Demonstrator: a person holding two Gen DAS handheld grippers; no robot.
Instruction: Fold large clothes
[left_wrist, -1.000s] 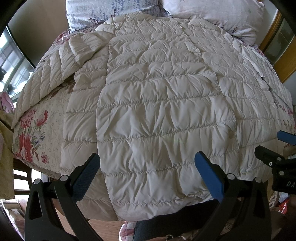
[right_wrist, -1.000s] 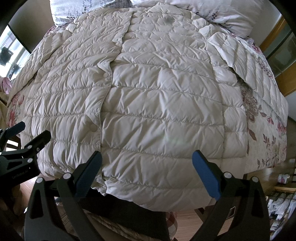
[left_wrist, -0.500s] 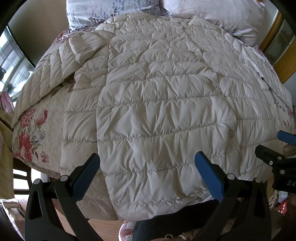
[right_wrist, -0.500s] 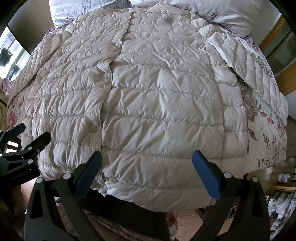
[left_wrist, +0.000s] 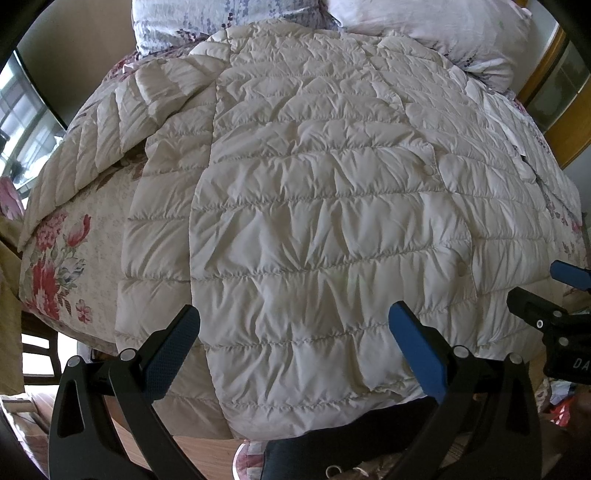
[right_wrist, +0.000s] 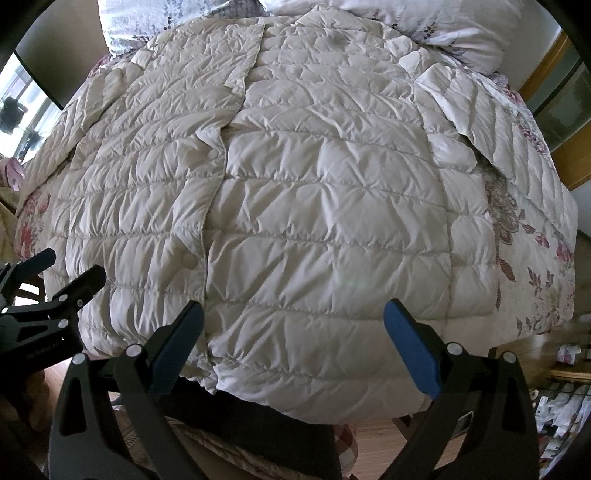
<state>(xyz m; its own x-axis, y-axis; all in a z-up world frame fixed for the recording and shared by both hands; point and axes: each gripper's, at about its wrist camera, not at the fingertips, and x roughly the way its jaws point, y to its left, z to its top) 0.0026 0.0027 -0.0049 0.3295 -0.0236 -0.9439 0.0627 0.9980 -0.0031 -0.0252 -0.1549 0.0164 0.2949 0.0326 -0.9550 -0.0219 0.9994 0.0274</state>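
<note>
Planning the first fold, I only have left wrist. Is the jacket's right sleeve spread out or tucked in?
Observer: Spread out. The right sleeve angles away from the jacket body onto the floral bedspread.
Operator: Right gripper state?
Observer: The right gripper is open and holds nothing, at the near hem.
Operator: Anything else I can't see?
Observer: A dark smudge near the collar.

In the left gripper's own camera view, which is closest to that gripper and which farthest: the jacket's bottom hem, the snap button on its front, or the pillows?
1. Bottom hem, just ahead of the left gripper.
2. Snap button, mid-jacket, right.
3. Pillows, at the bed's far end.
</note>
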